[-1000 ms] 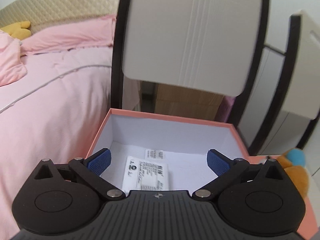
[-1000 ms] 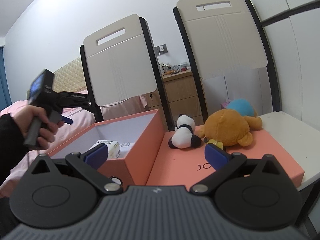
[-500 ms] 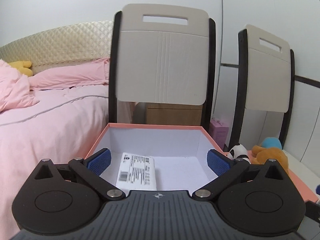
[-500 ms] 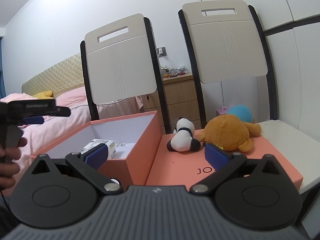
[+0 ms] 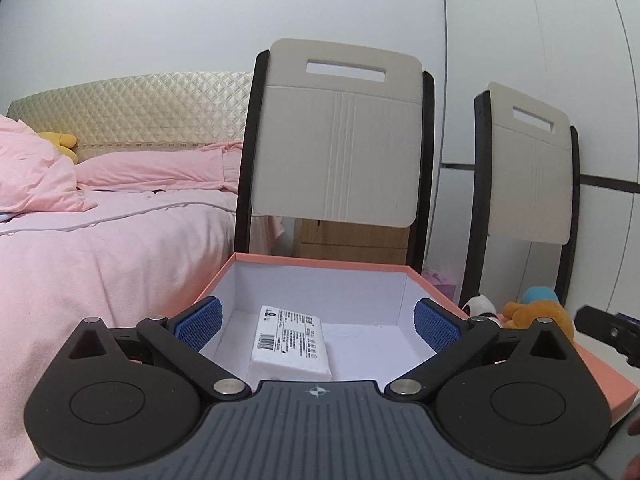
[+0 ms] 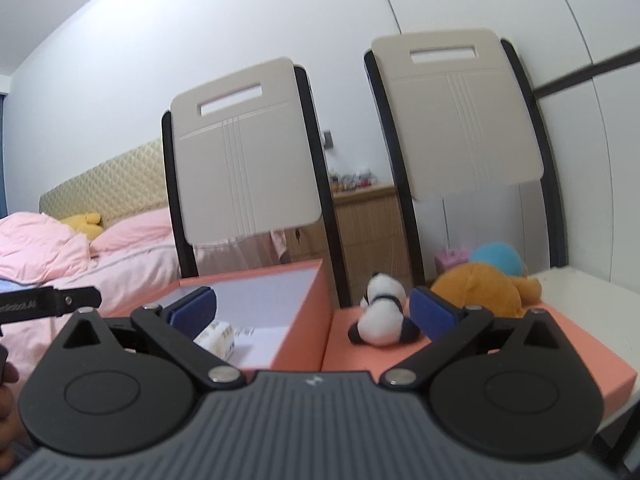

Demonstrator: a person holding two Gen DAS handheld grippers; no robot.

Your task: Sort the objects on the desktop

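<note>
The left gripper [image 5: 316,322] was held just in front of an open pink box [image 5: 320,262], and its blue pads [image 5: 199,323] were spread wide apart with nothing between them. A white packet with a printed label [image 5: 291,342] was seen lying flat on the white floor of the box, toward the near side. The right gripper [image 6: 312,312] was also held with its jaws wide open and nothing was gripped. Past its fingers, the same box [image 6: 304,316] was seen on the left, and the packet [image 6: 214,336] was partly hidden behind the left pad. Just beside the box, a flat pink lid [image 6: 400,356] was laid on a white table [image 6: 592,284]. A small panda toy [image 6: 380,316] was set on the lid, and an orange plush with a blue part [image 6: 480,288] was lying behind it. Two chair backs [image 6: 244,156] were seen behind the box, and a bed with pink covers [image 5: 100,248] was off to the left
</note>
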